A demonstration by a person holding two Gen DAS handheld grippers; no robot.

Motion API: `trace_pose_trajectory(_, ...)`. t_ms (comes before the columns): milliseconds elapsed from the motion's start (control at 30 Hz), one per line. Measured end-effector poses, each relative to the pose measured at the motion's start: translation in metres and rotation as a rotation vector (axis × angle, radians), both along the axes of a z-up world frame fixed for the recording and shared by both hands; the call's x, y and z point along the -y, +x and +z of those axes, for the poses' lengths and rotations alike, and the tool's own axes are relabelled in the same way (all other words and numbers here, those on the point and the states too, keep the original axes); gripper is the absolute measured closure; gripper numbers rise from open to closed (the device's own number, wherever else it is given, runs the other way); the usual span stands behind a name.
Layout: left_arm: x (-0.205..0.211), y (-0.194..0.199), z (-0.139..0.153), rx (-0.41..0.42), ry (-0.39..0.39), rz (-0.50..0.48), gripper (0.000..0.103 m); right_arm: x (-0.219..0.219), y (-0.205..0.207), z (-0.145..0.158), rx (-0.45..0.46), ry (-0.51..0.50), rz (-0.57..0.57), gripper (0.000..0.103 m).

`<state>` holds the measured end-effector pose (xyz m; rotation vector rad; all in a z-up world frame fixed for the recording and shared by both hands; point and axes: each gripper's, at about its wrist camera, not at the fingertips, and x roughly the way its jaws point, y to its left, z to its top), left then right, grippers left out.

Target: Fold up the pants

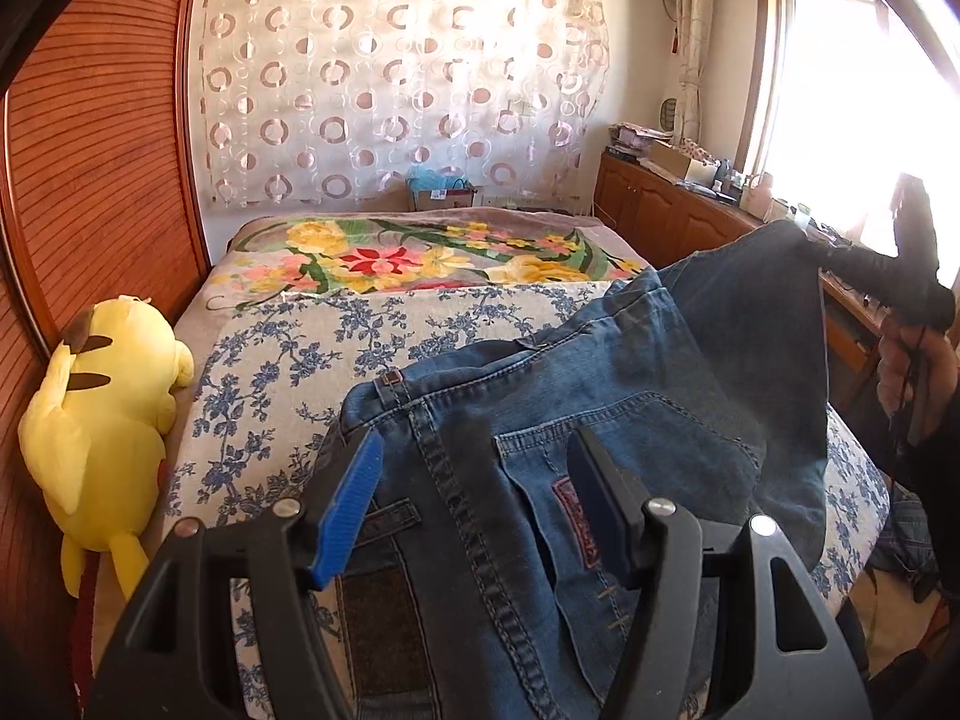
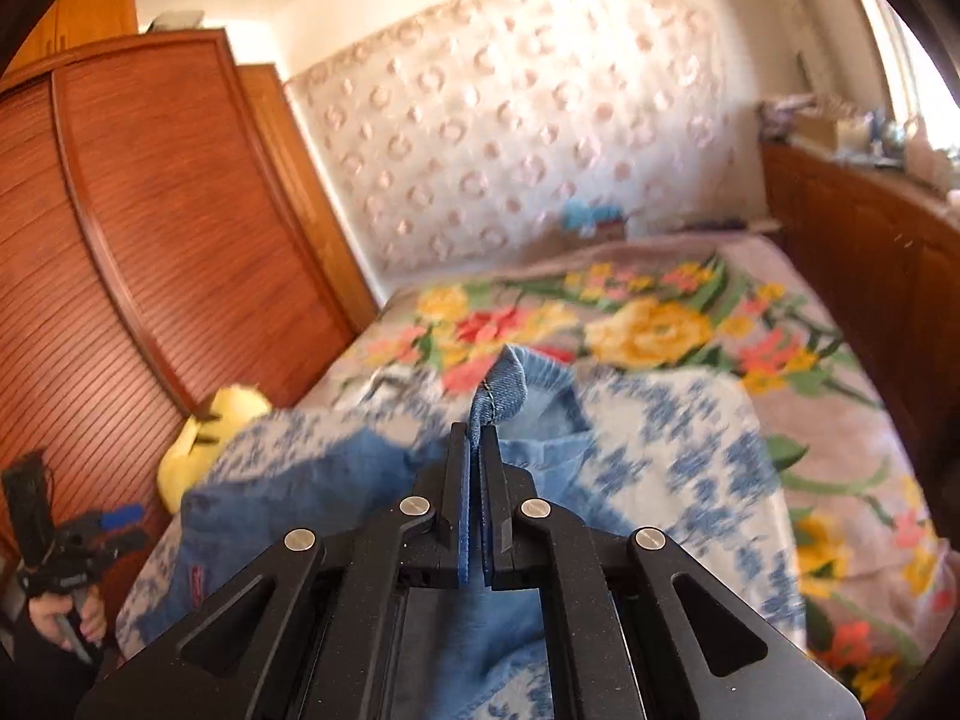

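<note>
The pants [image 1: 576, 396], blue denim jeans, lie partly on the bed [image 1: 282, 324] directly ahead of my left gripper [image 1: 474, 492] and partly hang in the air off to its right. My left gripper has its jaws spread wide, the blue-padded finger [image 1: 348, 516] on one side and the dark one on the other, and the waistband end with its belt loop and back pocket sits between and just beyond them; the cloth passes through the gap, but neither pad is pressed onto it. Further to the right of that gripper, a corner of the jeans is lifted up toward the bright window [image 1: 852, 78], where my right gripper [image 2: 477, 444] holds it. Seen from the right wrist, those two fingers are pressed together on a fold of the denim, a stitched edge sticking up just past the tips, and the rest of the fabric drops away below and to the left of them, onto the blue-flowered sheet [image 2: 678, 456]. That view is blurred, so finer detail of the cloth is hard to read. A yellow plush toy [image 1: 102, 414] lies at the bed's edge, well to the left of my left gripper, against the wooden wardrobe [image 1: 102, 138].
</note>
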<state>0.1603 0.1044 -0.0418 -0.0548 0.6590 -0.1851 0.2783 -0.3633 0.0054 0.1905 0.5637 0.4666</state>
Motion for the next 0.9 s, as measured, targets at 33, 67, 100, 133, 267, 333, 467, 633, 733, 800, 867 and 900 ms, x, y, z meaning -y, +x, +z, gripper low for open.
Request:
trace_pose_trajectory(33, 0.000, -0.002, 0.001, 0.004, -0.001, 0.000, 0.039, 0.009, -0.003, 0.007, 0.009, -0.002, -0.035, 0.103)
trace_pose_trajectory(67, 0.000, -0.005, 0.004, 0.010, -0.001, 0.000, 0.039, 0.016, -0.005, 0.010, 0.012, -0.005, -0.057, 0.103)
trace_pose_trajectory(100, 0.000, -0.007, 0.005, 0.016, -0.001, 0.001, 0.039, 0.027, -0.009, 0.013, 0.015, -0.009, -0.087, 0.103)
trace_pose_trajectory(133, 0.000, -0.010, 0.007, 0.021, -0.002, 0.002, 0.039, 0.036, -0.013, 0.014, 0.015, -0.012, -0.116, 0.103)
trace_pose_trajectory(267, -0.001, -0.020, 0.010, 0.033, 0.000, 0.011, 0.039, 0.065, -0.024, 0.004, -0.025, -0.022, -0.182, 0.103)
trace_pose_trajectory(333, -0.001, -0.025, 0.011, 0.037, 0.003, 0.016, 0.039, 0.074, -0.028, -0.005, -0.053, -0.043, -0.211, 0.103)
trace_pose_trajectory(467, 0.000, -0.034, 0.009, 0.037, 0.006, 0.019, 0.039, 0.085, -0.032, -0.024, -0.102, -0.017, -0.226, 0.103)
trace_pose_trajectory(633, 0.002, -0.046, 0.009, 0.038, 0.017, 0.018, 0.039, 0.071, -0.033, -0.024, -0.121, 0.031, -0.188, 0.103)
trace_pose_trajectory(733, -0.002, -0.055, 0.009, 0.034, 0.021, 0.027, 0.039, 0.038, -0.038, -0.009, -0.087, 0.033, -0.126, 0.103)
trace_pose_trajectory(800, -0.006, -0.060, 0.010, 0.035, 0.024, 0.033, 0.039, 0.007, -0.042, 0.005, -0.060, 0.024, -0.067, 0.103)
trace_pose_trajectory(867, -0.009, -0.064, 0.013, 0.040, 0.031, 0.040, 0.039, -0.025, -0.047, 0.017, -0.028, 0.012, -0.008, 0.103)
trace_pose_trajectory(900, -0.012, -0.065, 0.014, 0.042, 0.035, 0.043, 0.039, -0.045, -0.050, 0.022, -0.016, 0.011, 0.032, 0.103)
